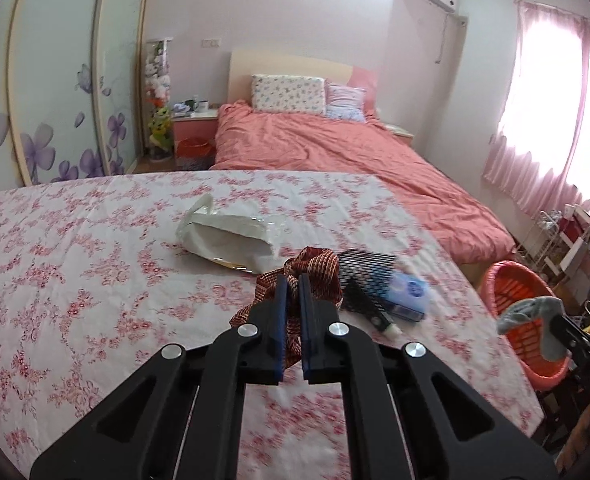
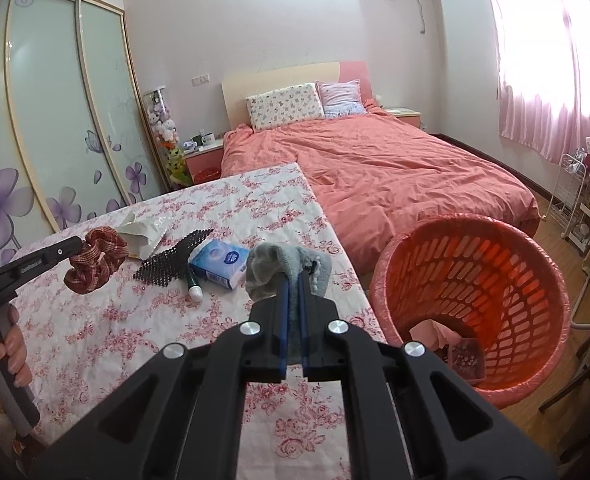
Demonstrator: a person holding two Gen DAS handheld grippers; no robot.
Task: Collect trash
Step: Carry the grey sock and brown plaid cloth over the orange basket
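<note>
Basket [image 2: 475, 300] mouth gapes open (table [image 2: 95, 320] edge beside it).

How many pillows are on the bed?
2, both against the headboard: a floral pillow and, right beside it, a striped pink pillow. The quilt might hide others.

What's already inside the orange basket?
In the orange basket, lined with pink plastic, a pink crumpled piece and a small dark patterned packet lie at the bottom. The near wall and the right claw hide the rest of the floor.
</note>
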